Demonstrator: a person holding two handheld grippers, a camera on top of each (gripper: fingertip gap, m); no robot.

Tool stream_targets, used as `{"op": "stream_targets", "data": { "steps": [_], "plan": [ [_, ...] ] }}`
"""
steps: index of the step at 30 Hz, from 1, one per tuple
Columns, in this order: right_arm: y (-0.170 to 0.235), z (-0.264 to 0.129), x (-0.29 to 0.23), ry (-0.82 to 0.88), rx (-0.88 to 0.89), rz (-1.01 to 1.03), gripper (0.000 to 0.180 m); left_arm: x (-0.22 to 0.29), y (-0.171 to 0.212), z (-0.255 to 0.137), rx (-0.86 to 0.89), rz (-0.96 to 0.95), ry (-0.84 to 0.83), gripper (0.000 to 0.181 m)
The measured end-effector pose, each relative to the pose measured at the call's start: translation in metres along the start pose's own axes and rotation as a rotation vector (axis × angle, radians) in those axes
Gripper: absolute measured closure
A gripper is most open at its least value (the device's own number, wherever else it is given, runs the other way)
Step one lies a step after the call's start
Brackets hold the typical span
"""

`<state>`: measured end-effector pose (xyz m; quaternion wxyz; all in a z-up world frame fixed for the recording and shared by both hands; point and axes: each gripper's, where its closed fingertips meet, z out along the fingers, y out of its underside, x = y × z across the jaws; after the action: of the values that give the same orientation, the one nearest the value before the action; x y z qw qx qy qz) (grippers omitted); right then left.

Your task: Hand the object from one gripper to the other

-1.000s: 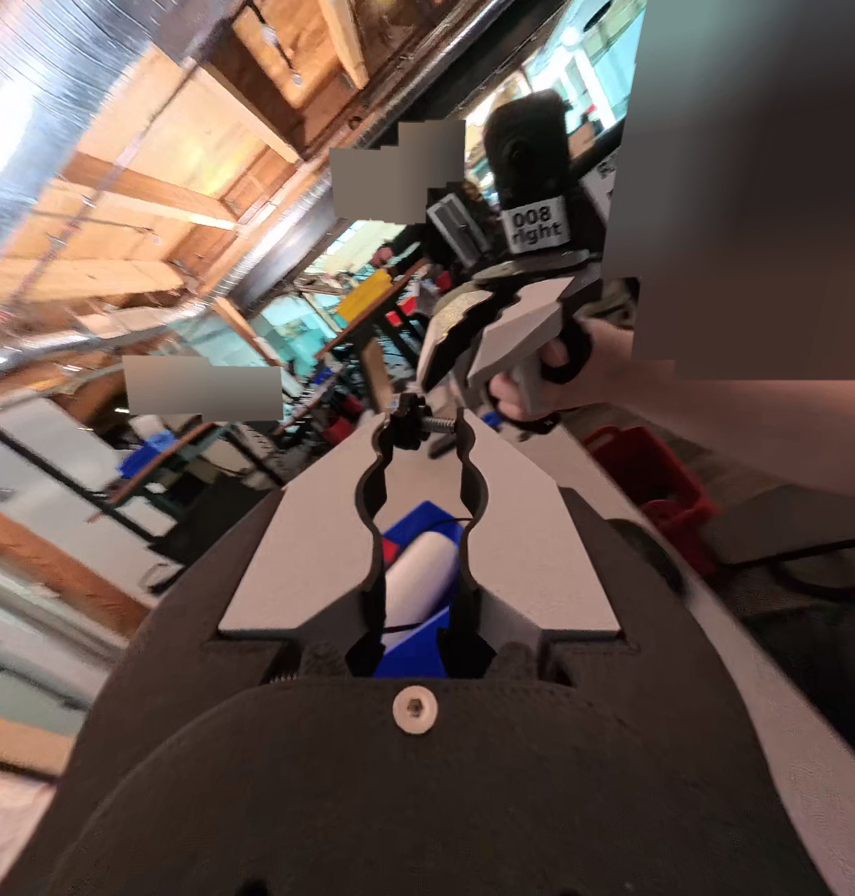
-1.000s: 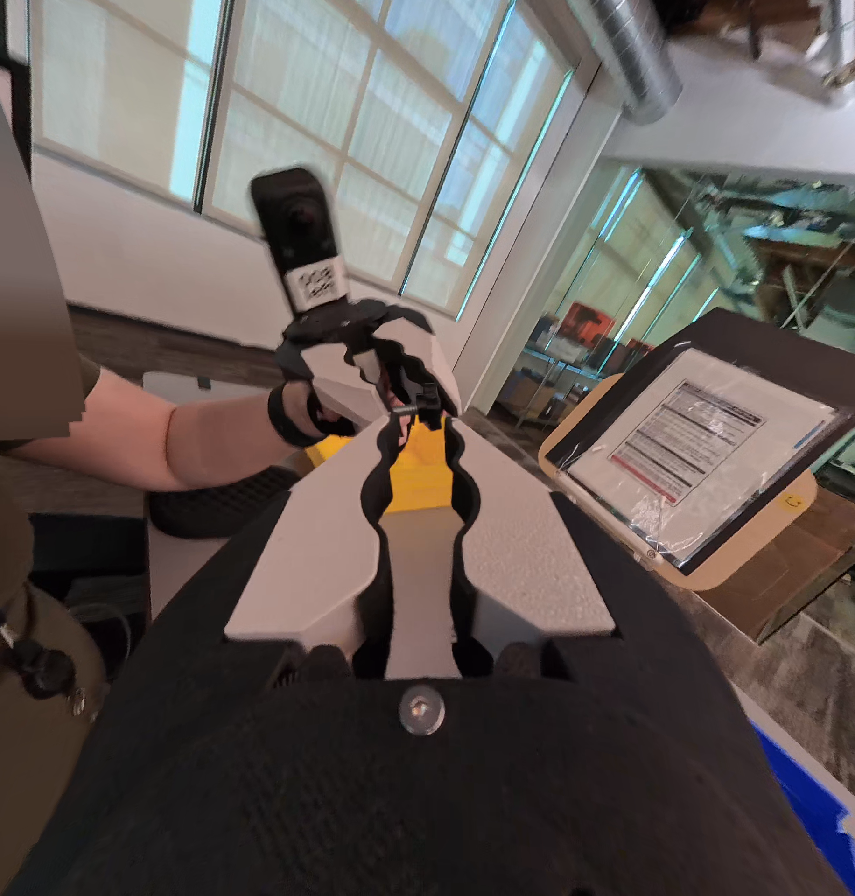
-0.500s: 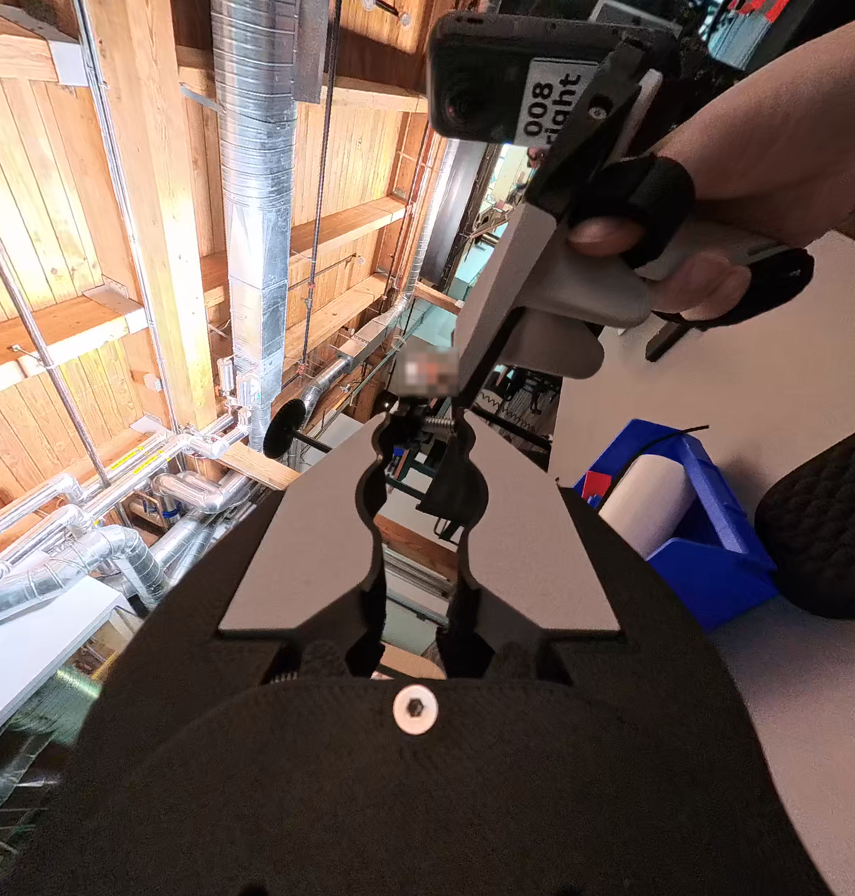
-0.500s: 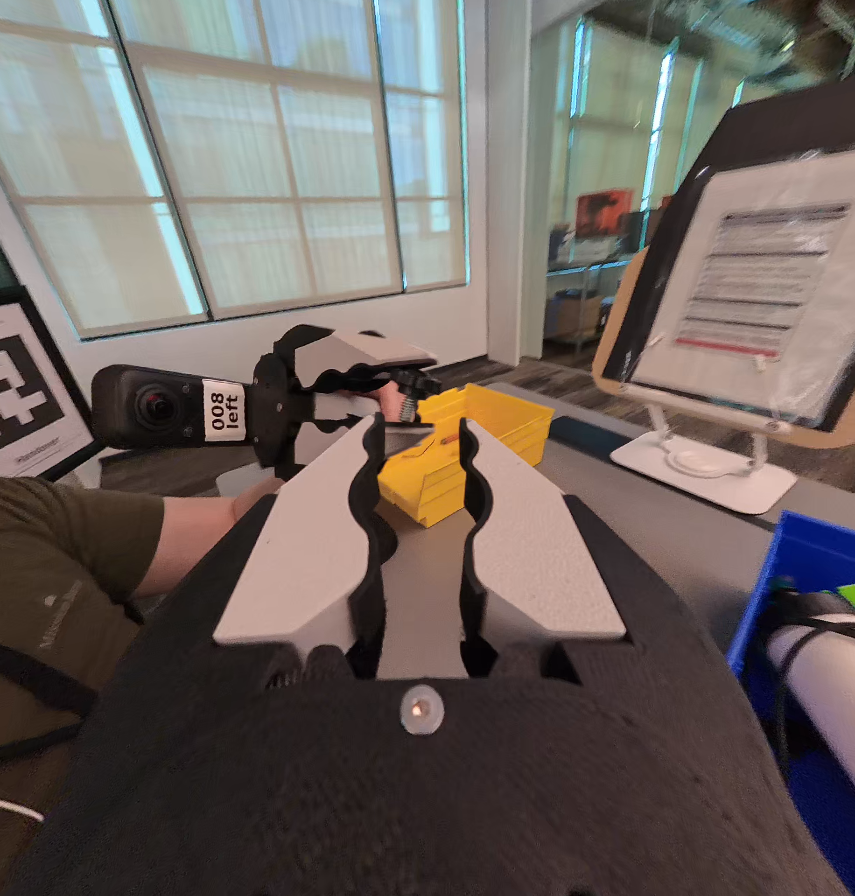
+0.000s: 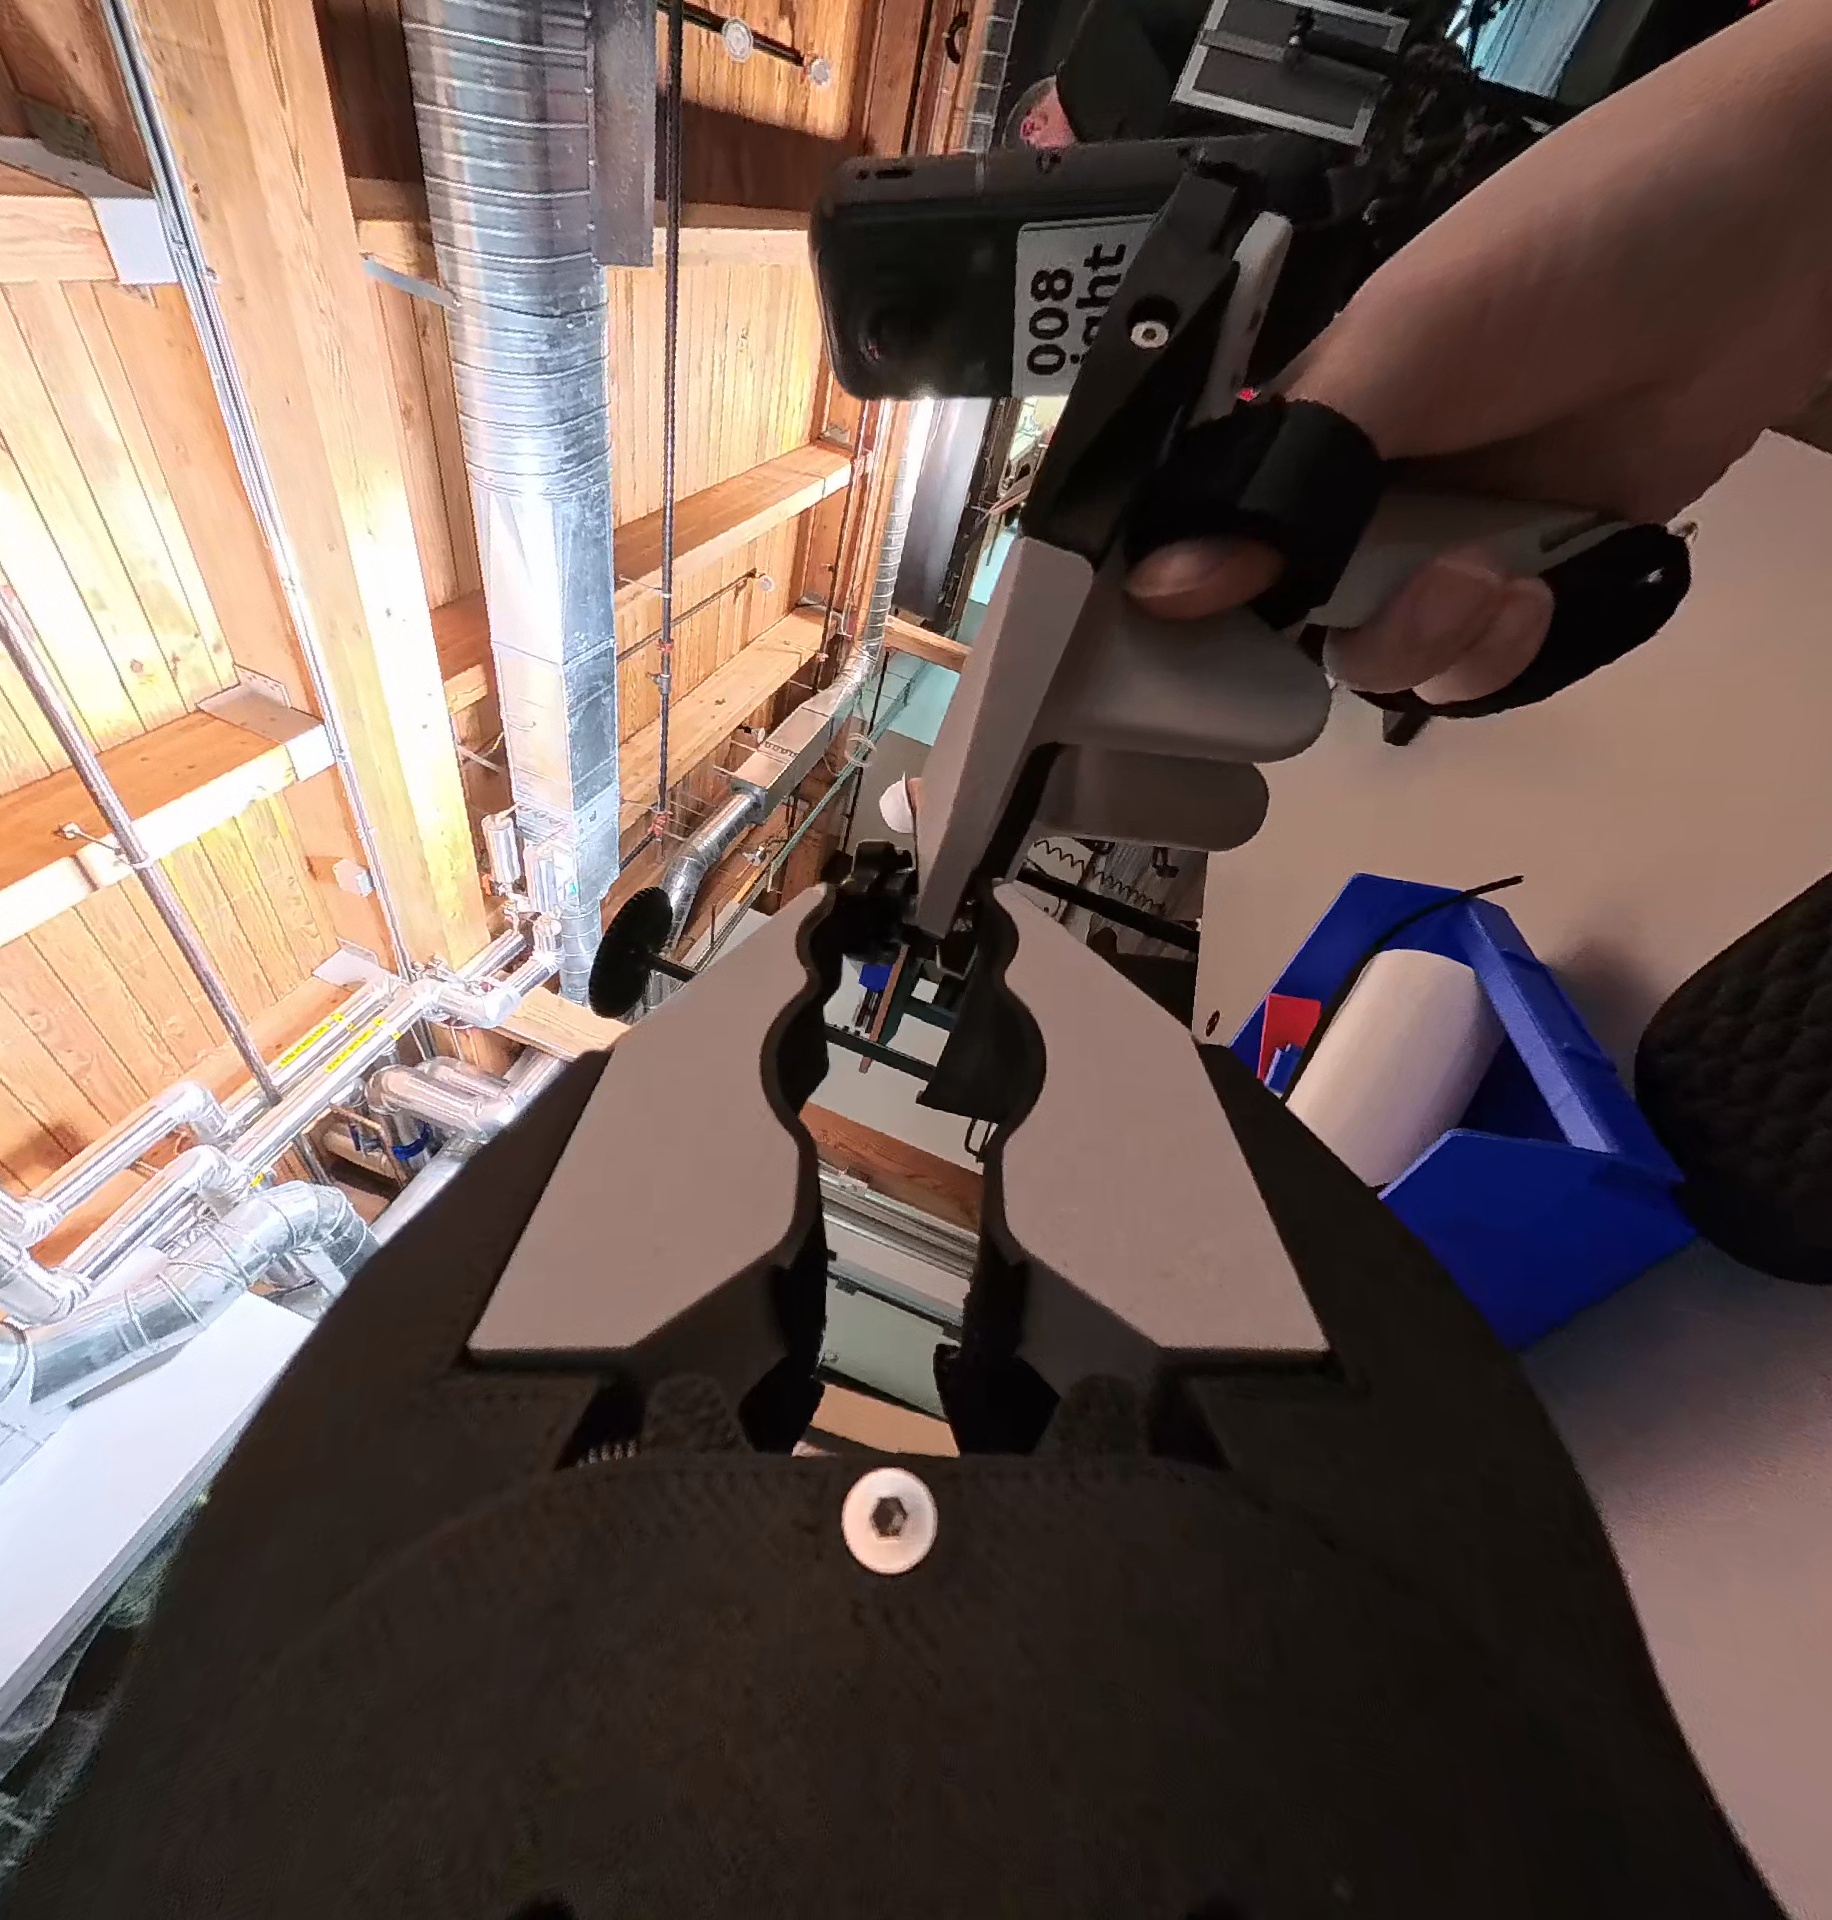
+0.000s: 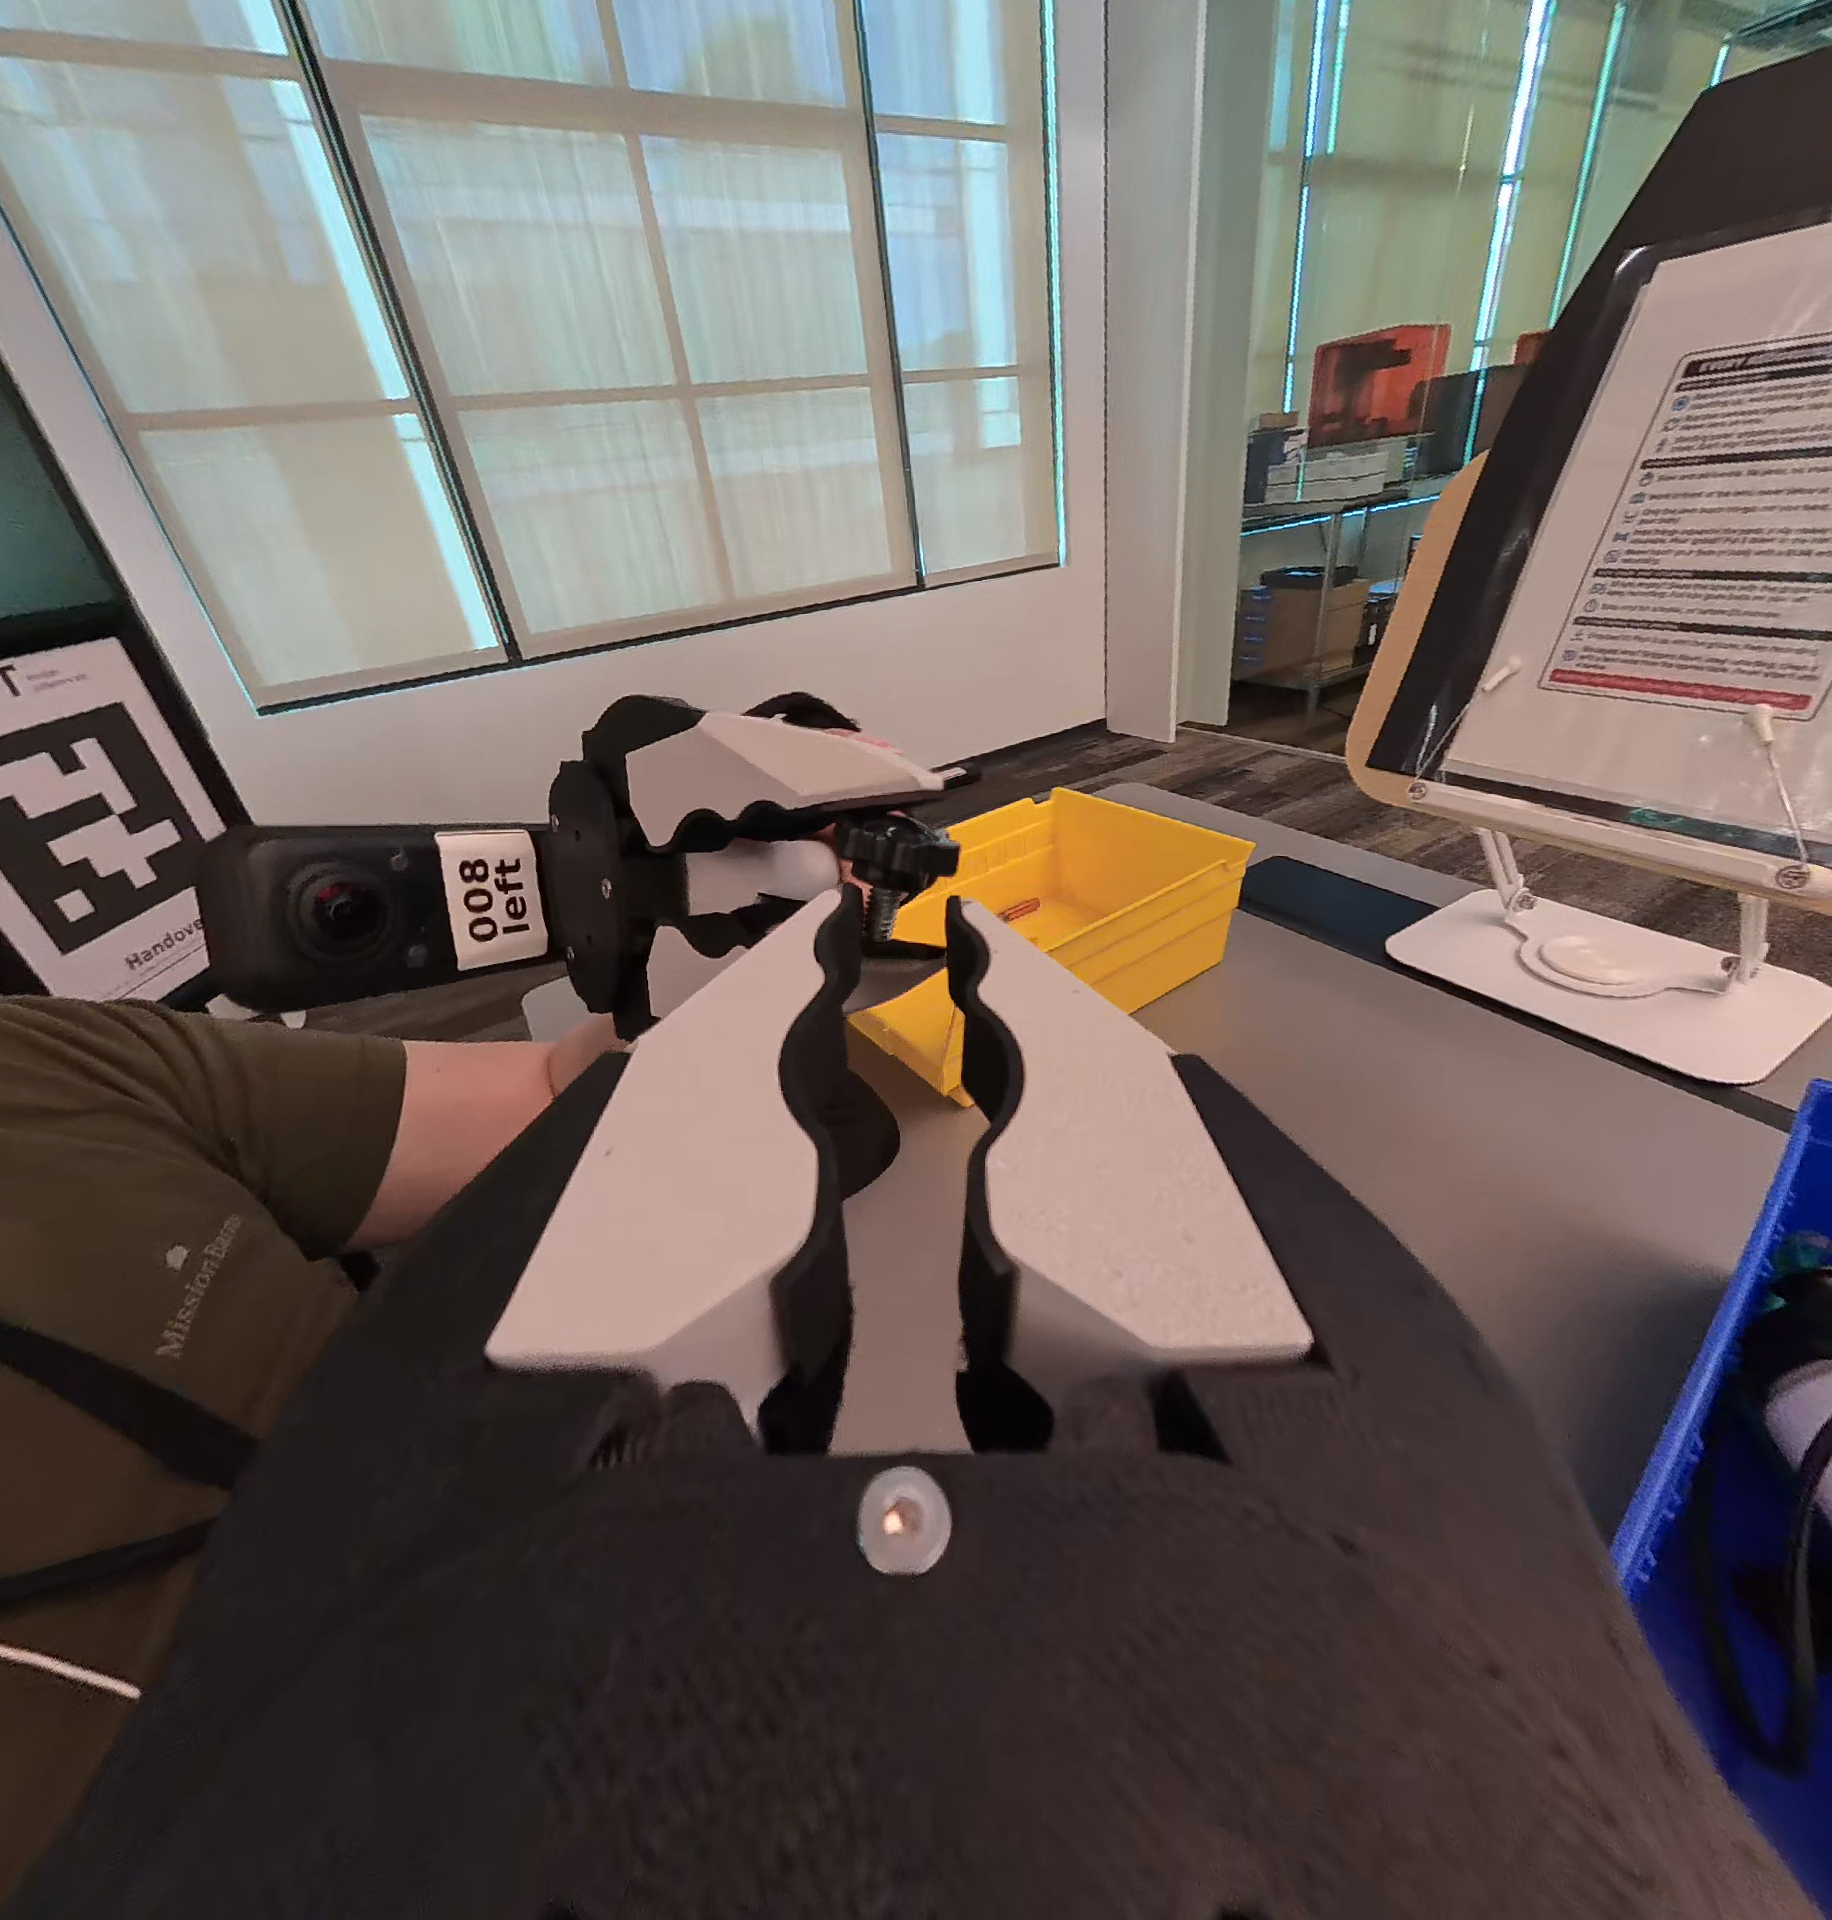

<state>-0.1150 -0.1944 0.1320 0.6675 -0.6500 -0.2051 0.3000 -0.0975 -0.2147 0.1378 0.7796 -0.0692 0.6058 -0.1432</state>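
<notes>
The object is a black star-knob screw [image 5: 868, 902] with a bare threaded shank [image 6: 881, 912]. My left gripper [image 5: 907, 906] is shut on it and pinches it end to end between its fingertips, in the air above the table. In the right wrist view the left gripper [image 6: 884, 868] comes in from the left, with the knob [image 6: 896, 840] under its upper finger. My right gripper [image 6: 896, 912] is open, and its fingertips stand on either side of the shank. In the left wrist view the right gripper [image 5: 943, 930] reaches in from the upper right, its tip against the screw.
A yellow bin [image 6: 1078, 904] stands on the grey table [image 6: 1411, 1122] just behind the hand-over point. A blue bin [image 5: 1494, 1101] holding a white roll [image 5: 1390, 1060] is to the right, beside a black pad [image 5: 1785, 1081]. A document stand [image 6: 1660, 623] is at the far right. My left and right fingertips are right by each other.
The two grippers have come together. The right gripper's fingertips now straddle the screw's shank and their gap is narrower. The left gripper still holds the screw.
</notes>
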Motion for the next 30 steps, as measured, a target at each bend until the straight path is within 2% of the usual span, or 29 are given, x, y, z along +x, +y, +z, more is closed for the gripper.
{"op": "stream_targets", "data": {
  "steps": [4, 8, 15, 21, 26, 30],
  "plan": [
    [0.000, -0.002, 0.002, -0.001, 0.000, -0.012, 0.175, 0.002, -0.002, 0.001, 0.014, -0.038, 0.020, 0.159],
    [0.000, -0.003, 0.005, 0.015, -0.007, -0.038, 0.176, 0.004, 0.000, 0.001, 0.007, -0.053, 0.035, 0.154],
    [-0.008, -0.019, 0.013, 0.060, 0.002, -0.108, 0.176, 0.002, -0.001, -0.001, 0.021, -0.220, 0.106, 0.143],
    [-0.009, -0.030, 0.013, 0.083, -0.008, -0.215, 0.176, 0.004, -0.005, -0.002, 0.042, -0.555, 0.247, 0.144],
    [-0.004, -0.030, 0.003, 0.082, -0.037, -0.420, 0.176, 0.000, -0.017, -0.004, 0.113, -0.863, 0.346, 0.144],
    [0.005, -0.023, -0.008, 0.071, -0.073, -0.598, 0.176, 0.003, -0.020, -0.004, 0.131, -0.920, 0.387, 0.142]
  ]
}}
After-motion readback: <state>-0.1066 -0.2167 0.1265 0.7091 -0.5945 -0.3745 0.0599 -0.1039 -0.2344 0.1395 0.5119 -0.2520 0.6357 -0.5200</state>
